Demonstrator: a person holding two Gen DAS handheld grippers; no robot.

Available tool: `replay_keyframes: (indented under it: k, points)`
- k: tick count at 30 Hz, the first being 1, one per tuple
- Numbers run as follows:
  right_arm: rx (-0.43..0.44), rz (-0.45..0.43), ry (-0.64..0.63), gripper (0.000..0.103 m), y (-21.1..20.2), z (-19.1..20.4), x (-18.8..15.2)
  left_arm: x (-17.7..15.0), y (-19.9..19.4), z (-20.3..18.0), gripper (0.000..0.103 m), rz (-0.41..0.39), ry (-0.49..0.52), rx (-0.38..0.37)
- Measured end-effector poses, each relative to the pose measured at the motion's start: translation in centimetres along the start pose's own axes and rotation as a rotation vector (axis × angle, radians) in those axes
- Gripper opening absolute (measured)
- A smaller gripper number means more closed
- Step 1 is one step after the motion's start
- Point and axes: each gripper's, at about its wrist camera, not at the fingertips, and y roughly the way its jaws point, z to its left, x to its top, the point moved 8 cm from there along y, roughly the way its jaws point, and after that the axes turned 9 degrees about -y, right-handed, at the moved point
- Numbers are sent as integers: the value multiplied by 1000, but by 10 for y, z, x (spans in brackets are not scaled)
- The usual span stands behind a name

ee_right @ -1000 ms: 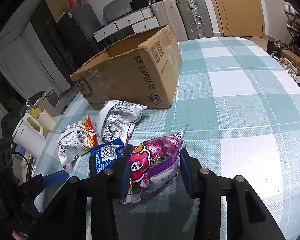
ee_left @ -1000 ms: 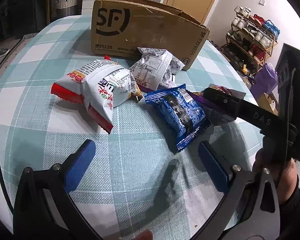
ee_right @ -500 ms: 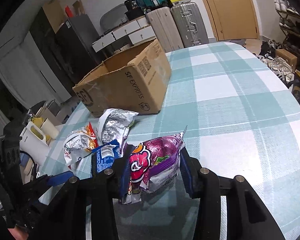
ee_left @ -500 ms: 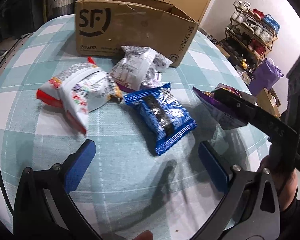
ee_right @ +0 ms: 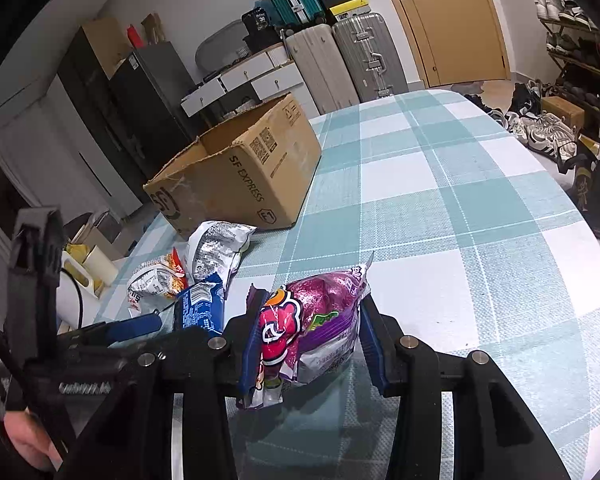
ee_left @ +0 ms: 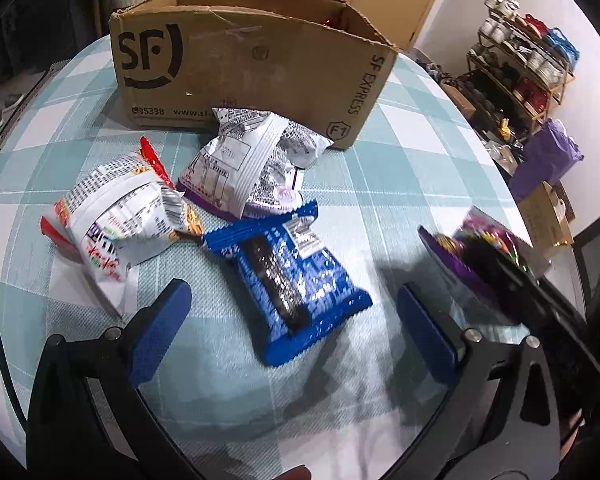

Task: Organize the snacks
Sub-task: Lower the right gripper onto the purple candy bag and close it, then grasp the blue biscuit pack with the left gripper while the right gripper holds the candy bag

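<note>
1. Nearest to us in the right wrist view, the right hand-held gripper [ee_right: 306, 344] pinches the purple snack bag [ee_right: 316, 332] between its blue pads, the bag standing at lower centre of the frame with its long axis running away from us, off the table as far as we can judge.
2. In the left wrist view, the left hand-held gripper [ee_left: 292, 324] is spread wide and holds nothing. The blue snack pack [ee_left: 288, 276] lies flat between and just beyond its pads, long axis slanting from upper left to lower right of the frame.
3. We judge the left gripper is the nearer one for that blue pack; the slant suggests a turn of the wrist before closing across its short side.
4. Beyond it, at centre left, the red-and-white bag [ee_left: 116, 220] and the silver-white bag [ee_left: 244, 168] lie crumpled, touching each other, the silver one just beside the box.
5. The open cardboard box [ee_right: 236, 176] sits at upper left of the right view, well apart from the held bag; we take it as the bag's destination.
6. All rests on the table [ee_right: 480, 220] with a teal checked cloth.
7. Farthest off: suitcases [ee_right: 340, 56], a wooden door, shoe racks.
</note>
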Motion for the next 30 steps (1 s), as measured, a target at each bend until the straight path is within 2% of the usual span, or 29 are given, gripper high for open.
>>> replay_keyframes:
  k: [8, 14, 18, 20, 21, 22, 23, 24, 27, 30]
  points:
    - [17, -15, 5, 43, -9, -1, -3, 8, 17, 1, 101, 26, -37, 73]
    - [21, -20, 10, 43, -11, -1, -5, 10, 24, -1, 99, 48, -52, 72]
    - [22, -22, 13, 43, -14, -1, -7, 12, 21, -1, 85, 40, -41, 68]
    - [22, -21, 16, 43, -14, -1, -8, 13, 19, 1, 73, 36, -36, 55]
    - [22, -21, 18, 43, -15, -1, -9, 13, 18, 2, 65, 38, -32, 47]
    - [21, -21, 18, 43, -16, 0, -9, 13, 17, 2, 51, 40, -27, 34]
    - [19, -20, 17, 43, -17, 0, -9, 14, 16, 3, 44, 45, -20, 24]
    - [19, -19, 17, 43, -17, 1, -9, 13, 16, 3, 41, 52, -9, 17]
    - [16, -20, 15, 43, -19, 4, -9, 10, 11, 6, 40, 67, 14, -42]
    - [11, -16, 11, 43, -20, 8, -10, 4, 3, 10, 40, 56, 45, -58]
